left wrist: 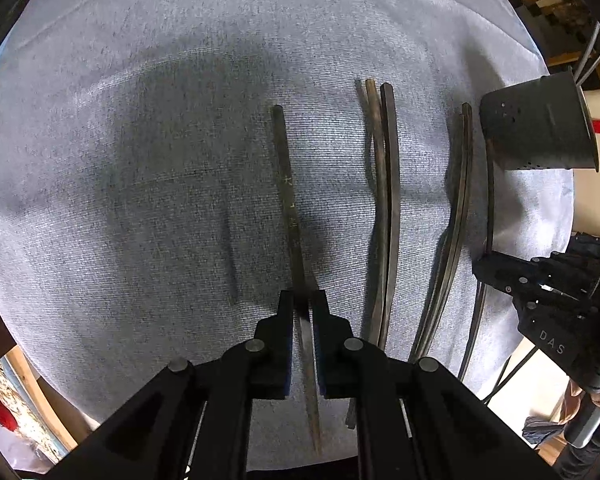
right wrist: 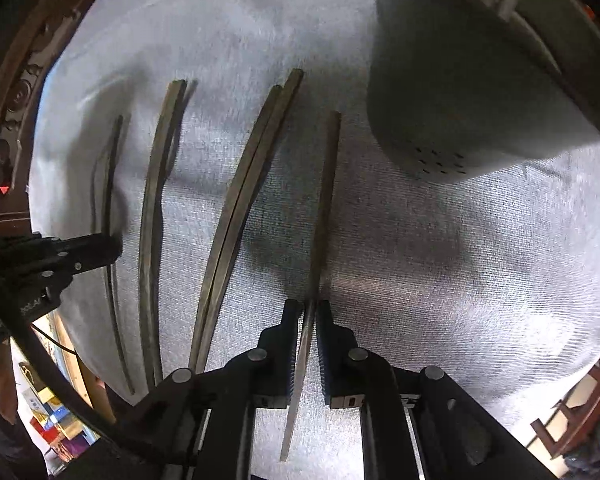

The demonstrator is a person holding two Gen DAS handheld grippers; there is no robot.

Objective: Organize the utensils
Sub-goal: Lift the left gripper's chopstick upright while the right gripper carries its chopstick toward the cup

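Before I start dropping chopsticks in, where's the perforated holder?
The grey holder stands on the cloth at upper right of the right wrist view, just right of the chopstick between the right gripper fingers.

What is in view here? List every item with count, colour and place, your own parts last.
cloth: one, pale grey, spread under everything.
holder: one, dark, perforated, on the cloth to the right of the chopsticks.
loose chopsticks: four as far as I can tell, dark brown, two pairs lying on the cloth between the grippers.
left chopstick: one, dark brown, in the left gripper.
right chopstick: one, dark brown, in the right gripper.
left gripper: one, black, shut on left chopstick.
right gripper: one, black, shut on right chopstick.
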